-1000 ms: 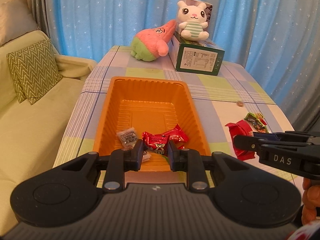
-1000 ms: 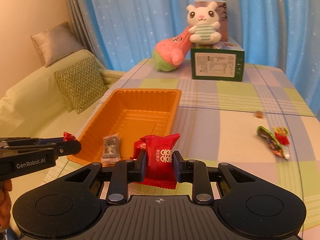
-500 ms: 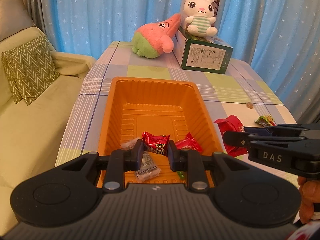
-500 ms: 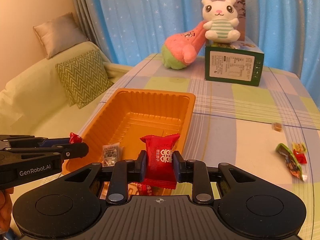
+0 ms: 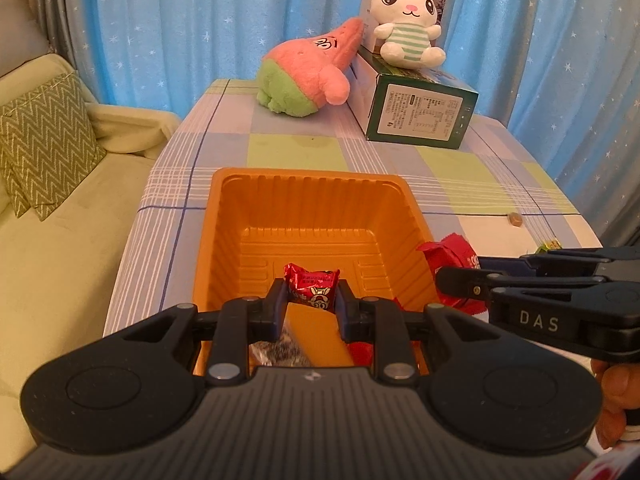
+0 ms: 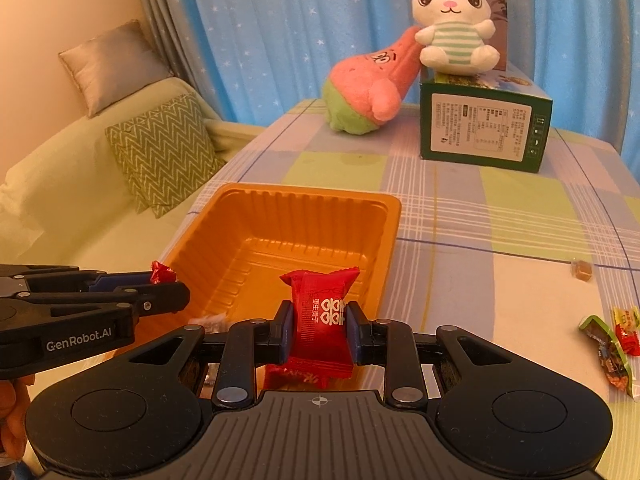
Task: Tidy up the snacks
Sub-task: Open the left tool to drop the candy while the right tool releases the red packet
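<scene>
Orange tray (image 5: 312, 216) on worktop (image 6: 500, 216): left tongs (image 5: 313, 304) clamped on small red candy (image 5: 314, 286), right tongs (image 6: 320, 322) clamped on red sachet (image 6: 320, 312), both over near end; release low, one by one, inside rim.

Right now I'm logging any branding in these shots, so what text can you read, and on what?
"DAS": side of the right gripper.
"GenRobot.AI": side of the left gripper.
White Chinese characters on the red candy in the right gripper: too small to read surely.
Print on the small red candy in the left gripper: blurred.
Label panel on the green box: too small.
</scene>
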